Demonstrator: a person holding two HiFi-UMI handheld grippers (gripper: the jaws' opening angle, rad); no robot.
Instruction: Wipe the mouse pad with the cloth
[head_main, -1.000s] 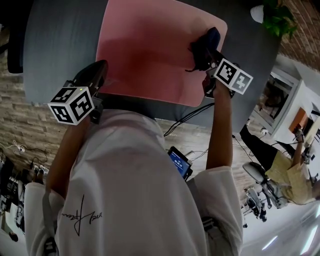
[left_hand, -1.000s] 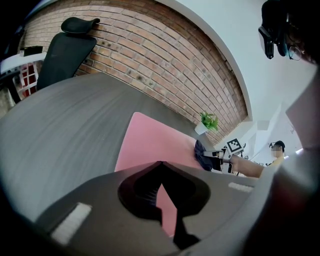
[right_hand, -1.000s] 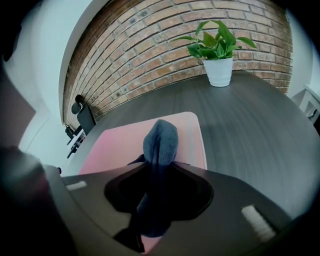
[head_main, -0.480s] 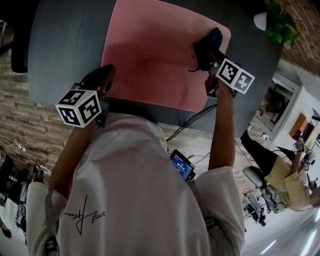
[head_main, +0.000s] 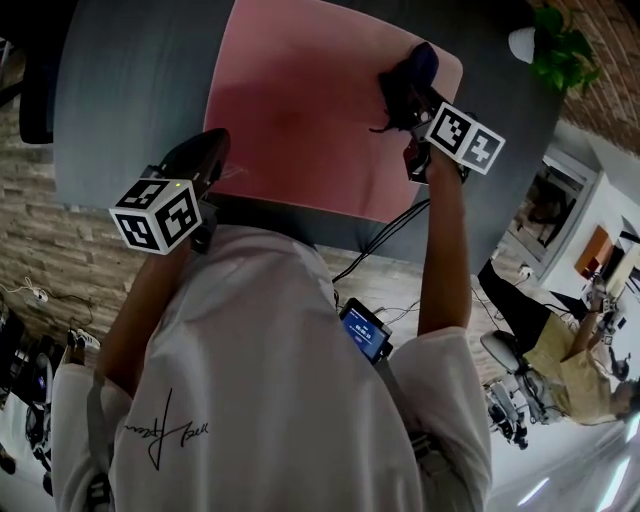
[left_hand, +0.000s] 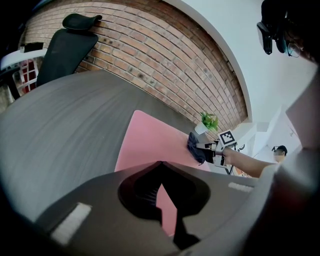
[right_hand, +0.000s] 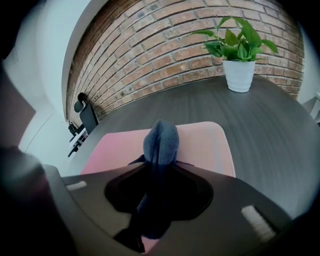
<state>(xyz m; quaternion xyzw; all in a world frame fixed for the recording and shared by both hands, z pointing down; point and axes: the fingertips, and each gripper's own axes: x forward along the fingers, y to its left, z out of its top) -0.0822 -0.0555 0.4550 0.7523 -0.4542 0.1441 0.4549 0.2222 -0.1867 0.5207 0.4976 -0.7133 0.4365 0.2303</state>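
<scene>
mid-wipe: my right gripper (head_main: 405, 90) is clamped on the cloth (right_hand: 160, 142) at the mouse pad's (head_main: 300, 110) far right corner. left gripper (head_main: 205, 148) closed, empty, by the near left corner. next i'd drag the cloth across under even pressure.

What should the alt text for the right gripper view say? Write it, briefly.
The right tool grips a bunched dark blue cloth over a pink mouse pad on a dark table. A potted plant stands beyond, before a brick wall.
</scene>
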